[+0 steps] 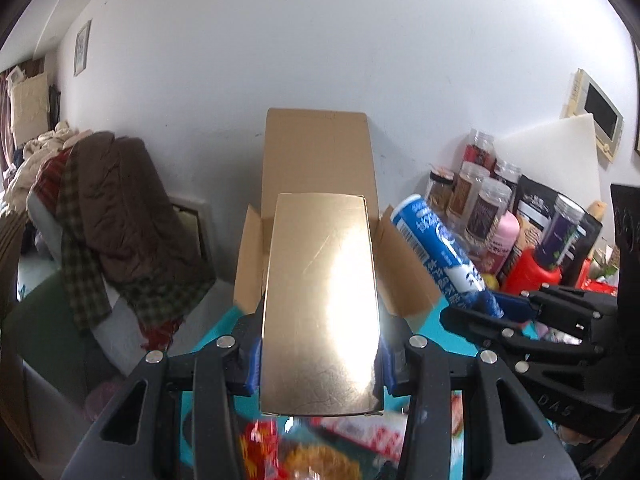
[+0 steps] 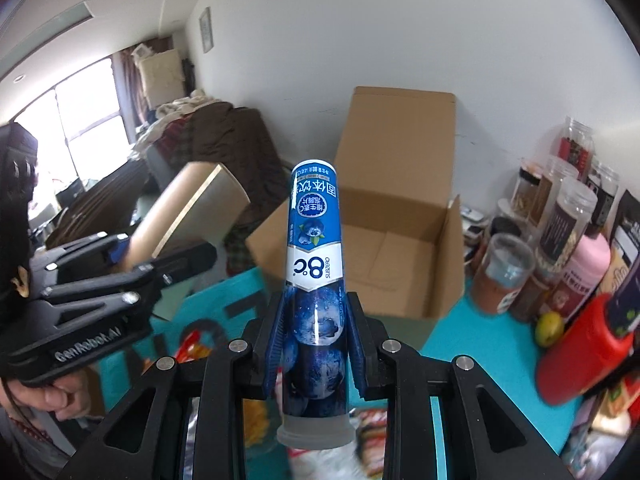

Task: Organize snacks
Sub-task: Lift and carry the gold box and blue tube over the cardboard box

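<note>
My left gripper [image 1: 320, 344] is shut on a shiny gold box [image 1: 320, 304], held lengthways and pointing at an open cardboard box [image 1: 316, 160] against the wall. My right gripper [image 2: 316, 328] is shut on a blue blueberry tablet tube [image 2: 314, 264], its cap end toward the camera. In the right wrist view the cardboard box [image 2: 400, 240] stands just behind the tube with its inside bare, and the left gripper [image 2: 120, 268] with the gold box [image 2: 188, 208] is at the left. In the left wrist view the right gripper [image 1: 500, 308] carries the tube [image 1: 440, 248] at the right.
Several clear snack jars [image 2: 568, 208], a pink bottle [image 2: 580, 276], a red bottle [image 2: 584, 344] and dark pouches crowd the right of the teal tabletop [image 2: 480, 344]. Loose snack packets [image 1: 360, 436] lie below the grippers. A chair piled with clothes [image 1: 112, 208] stands at the left.
</note>
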{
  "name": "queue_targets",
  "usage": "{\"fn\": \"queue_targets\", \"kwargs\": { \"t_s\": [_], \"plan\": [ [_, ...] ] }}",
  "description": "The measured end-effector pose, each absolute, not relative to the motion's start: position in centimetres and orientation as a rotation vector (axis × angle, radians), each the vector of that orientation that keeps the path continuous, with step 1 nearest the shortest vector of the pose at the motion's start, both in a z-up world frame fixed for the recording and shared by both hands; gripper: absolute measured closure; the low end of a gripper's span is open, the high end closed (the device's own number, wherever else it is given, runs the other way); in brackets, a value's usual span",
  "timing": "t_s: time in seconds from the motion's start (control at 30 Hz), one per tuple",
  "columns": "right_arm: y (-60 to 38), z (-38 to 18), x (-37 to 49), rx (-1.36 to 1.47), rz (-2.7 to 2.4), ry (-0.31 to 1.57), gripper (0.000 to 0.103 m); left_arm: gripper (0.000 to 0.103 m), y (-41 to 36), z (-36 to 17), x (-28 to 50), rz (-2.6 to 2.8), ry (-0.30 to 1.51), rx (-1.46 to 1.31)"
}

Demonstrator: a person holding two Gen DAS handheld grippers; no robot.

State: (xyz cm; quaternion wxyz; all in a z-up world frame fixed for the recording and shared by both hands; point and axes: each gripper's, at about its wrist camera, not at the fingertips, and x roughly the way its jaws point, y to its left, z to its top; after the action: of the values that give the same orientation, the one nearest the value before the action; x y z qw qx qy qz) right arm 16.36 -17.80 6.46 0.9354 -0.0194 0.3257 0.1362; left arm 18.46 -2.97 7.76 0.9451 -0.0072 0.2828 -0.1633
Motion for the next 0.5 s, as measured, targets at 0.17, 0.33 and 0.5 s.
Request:
{"fn": "queue_targets", "kwargs": {
  "t_s": [0.17,0.33,0.5],
  "plan": [
    [-18.6,6.4,19.9,-0.065,0.252,0.66,0.075,0.06,-4.2,8.4,22.2,-0.325,0.576,0.001],
    [-19.2,5.6,23.4,-0.075,0.241,0.683,0.075,0.06,-5.3,7.5,25.9,-0.316,0.614,0.009],
    [-19.5,3.9,26.2,-0.073,0.24,0.715,0.075,0.06,-6.3,5.7,29.0,-0.303,0.669,0.025]
  ]
}}
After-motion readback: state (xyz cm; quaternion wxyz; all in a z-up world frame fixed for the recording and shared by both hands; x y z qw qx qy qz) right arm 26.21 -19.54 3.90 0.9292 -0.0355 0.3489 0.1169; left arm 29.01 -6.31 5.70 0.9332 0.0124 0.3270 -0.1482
